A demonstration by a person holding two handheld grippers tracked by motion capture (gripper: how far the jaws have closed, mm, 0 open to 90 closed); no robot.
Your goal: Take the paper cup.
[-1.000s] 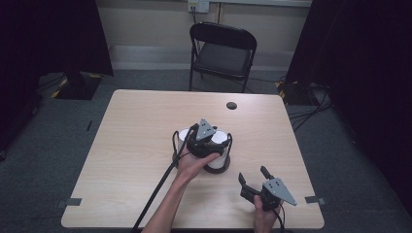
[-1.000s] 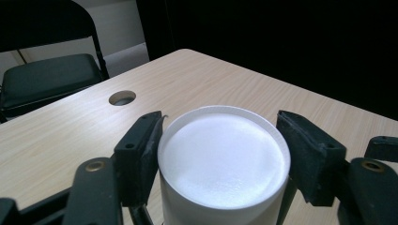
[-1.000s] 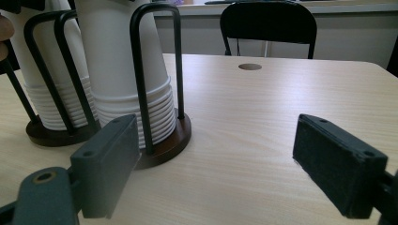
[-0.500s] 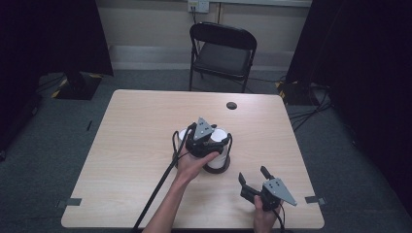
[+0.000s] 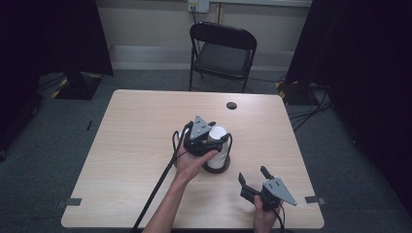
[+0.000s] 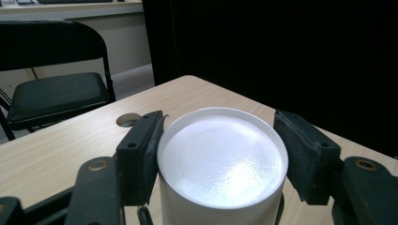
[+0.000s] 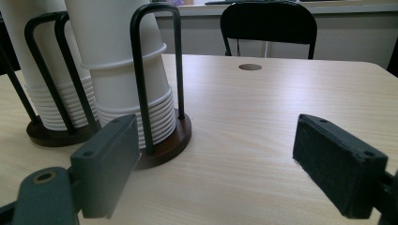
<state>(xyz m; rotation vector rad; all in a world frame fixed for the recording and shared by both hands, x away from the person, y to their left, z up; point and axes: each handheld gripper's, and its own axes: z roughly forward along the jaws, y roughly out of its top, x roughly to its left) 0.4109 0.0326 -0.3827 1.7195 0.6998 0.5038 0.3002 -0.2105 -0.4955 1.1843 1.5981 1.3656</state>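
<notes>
Two stacks of upturned white paper cups stand in black wire holders on dark round bases: the nearer stack (image 7: 129,61) and a second stack (image 7: 42,70) behind it. In the high view the holder base (image 5: 216,167) sits at mid-table. My left gripper (image 5: 214,141) comes in level at the top of a stack. Its two pads press on opposite sides of the topmost white cup (image 6: 223,159), so the left gripper (image 6: 218,140) is shut on it. My right gripper (image 5: 253,174) rests near the table's front right. The right gripper (image 7: 216,164) is open over bare wood.
A light wooden table (image 5: 126,145) has a round cable hole (image 5: 231,105) near its far edge. A black folding chair (image 5: 221,56) stands behind the table. The left gripper's cable (image 5: 155,189) trails toward the front edge. Dark curtains hang at both sides.
</notes>
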